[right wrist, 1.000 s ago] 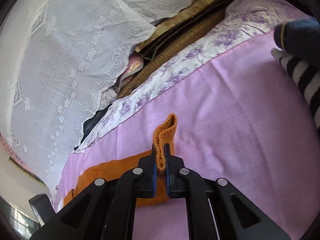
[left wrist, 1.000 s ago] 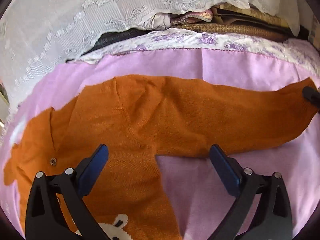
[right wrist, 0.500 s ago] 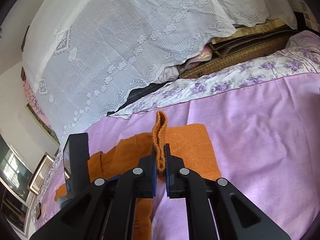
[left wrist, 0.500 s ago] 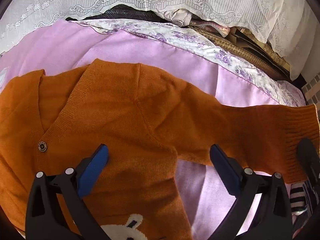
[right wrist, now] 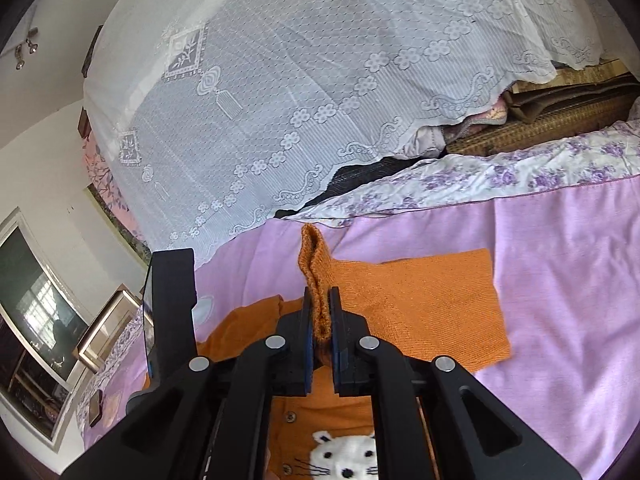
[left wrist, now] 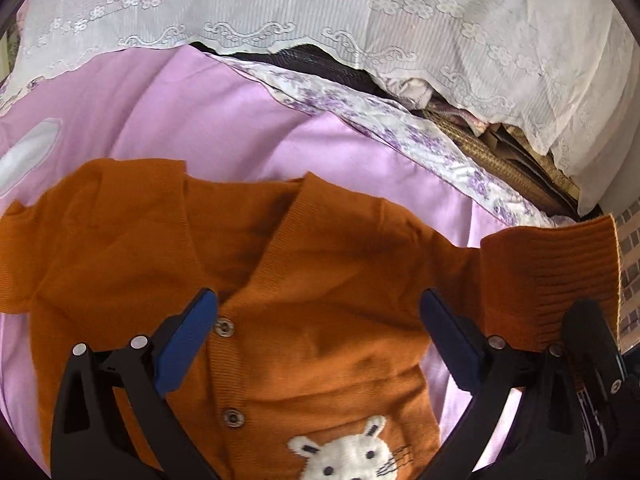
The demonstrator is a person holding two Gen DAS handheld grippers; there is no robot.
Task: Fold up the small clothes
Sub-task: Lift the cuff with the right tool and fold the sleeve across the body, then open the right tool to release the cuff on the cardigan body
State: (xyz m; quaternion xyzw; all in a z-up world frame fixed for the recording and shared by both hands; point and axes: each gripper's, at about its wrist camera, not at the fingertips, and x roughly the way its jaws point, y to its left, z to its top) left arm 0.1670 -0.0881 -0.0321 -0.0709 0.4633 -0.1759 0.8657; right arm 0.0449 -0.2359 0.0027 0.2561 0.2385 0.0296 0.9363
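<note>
Right tongs (right wrist: pixel 321 312) pinch the orange cardigan's (left wrist: pixel 320 312) cuff; left tongs (left wrist: pixel 316 336) spread, empty; rabbit motif (left wrist: pixel 344 456) cut off at bottom edge.

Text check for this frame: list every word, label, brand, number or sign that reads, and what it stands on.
None: no legible text in either view.
The orange cardigan carries only a knitted white rabbit face, no lettering.
Its snap buttons may be embossed; too small to read.
The white lace cover shows only flower and scroll patterns.
</note>
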